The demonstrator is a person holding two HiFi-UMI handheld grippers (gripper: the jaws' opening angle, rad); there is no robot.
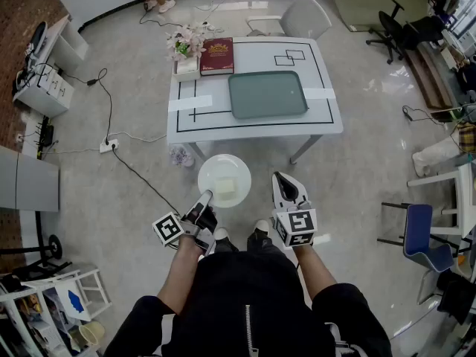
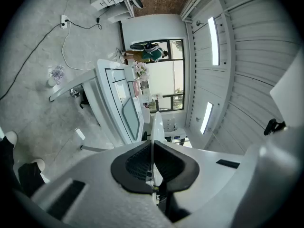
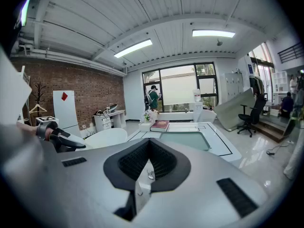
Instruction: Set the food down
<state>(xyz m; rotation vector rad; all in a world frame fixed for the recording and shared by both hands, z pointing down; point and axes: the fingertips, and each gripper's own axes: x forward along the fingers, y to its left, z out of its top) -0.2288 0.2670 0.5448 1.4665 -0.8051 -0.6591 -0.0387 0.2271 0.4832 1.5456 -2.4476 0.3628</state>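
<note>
Left tool [image 1: 205, 198]: is gripping the near rim of a white plate [image 1: 223, 166]. In the left gripper view the rim is showing as a thin white edge pinched between the dark pads, with the jaws drawn almost fully together on it.
Right tool [image 1: 282, 184]: is hovering just beside the plate's right side without touching it. Its jaws are sitting closed, with nothing between them.
Plate: is hanging in the air over the floor [image 1: 111, 192], ahead of the person's shoes and short of the surface [image 1: 327, 119]. Only the left tool is holding it.
Food [image 1: 224, 188]: is lying as a pale yellowish block on the plate, near its middle.
Surface: is standing ahead of the person, white with black line markings. It is carrying a grey-green tray [image 1: 268, 94] near its middle, with a red book [image 1: 217, 56] and a bunch of flowers [image 1: 185, 44] at its far left corner.
Chair [image 1: 301, 18]: is standing at the far side of the surface.
Cable [image 1: 137, 175]: is running across the floor to the left of the surface.
</note>
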